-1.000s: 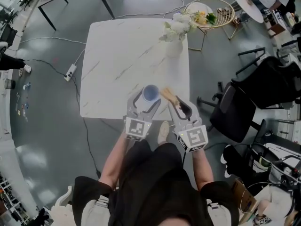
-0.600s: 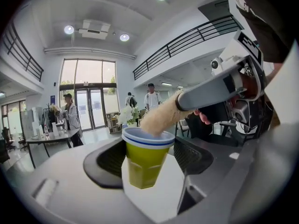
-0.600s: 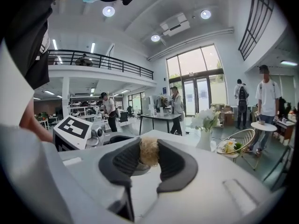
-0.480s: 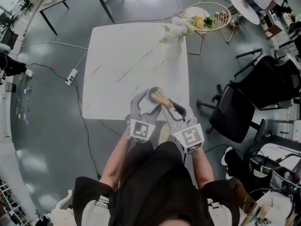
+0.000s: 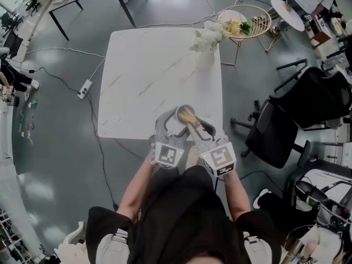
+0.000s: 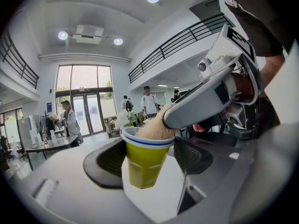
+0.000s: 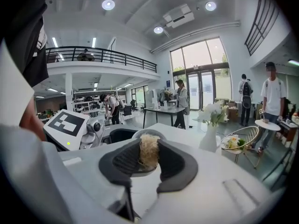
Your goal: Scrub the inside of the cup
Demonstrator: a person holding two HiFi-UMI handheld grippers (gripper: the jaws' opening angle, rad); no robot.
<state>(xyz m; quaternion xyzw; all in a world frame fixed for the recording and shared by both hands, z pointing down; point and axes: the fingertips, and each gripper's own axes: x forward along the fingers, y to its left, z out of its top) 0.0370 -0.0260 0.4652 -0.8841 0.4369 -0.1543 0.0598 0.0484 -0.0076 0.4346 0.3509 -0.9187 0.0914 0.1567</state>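
Nearest the camera: the person's forearms reach forward from a dark lap, one claw in each hand, with the marker cubes facing up; the two claws converge over the near edge of the surface.

Left claw: jaws stand wide, pads clamped on either side of the cup; cup is yellow-green with a white rim and a blue stripe, upright, mouth up; can't tell whether its base touches the surface or hangs just above it.

Right claw: jaws narrow, pinching a tan fibrous scrubber; it comes in from the right and angles down toward the cup; the scrubber's far end sits inside the cup's mouth, filling most of the opening; in the left gripper view the right claw's grey jaw lies right over the rim.

Further out: the surface is white with faint marble veins and bare across the middle; a white vase of white flowers stands at its far right corner.

Beyond the surface: a round gold wire side table with some food on it; a black office chair off to the right; a power strip and cables on the grey floor to the left; several people stand near the glass doors at the back of the hall.
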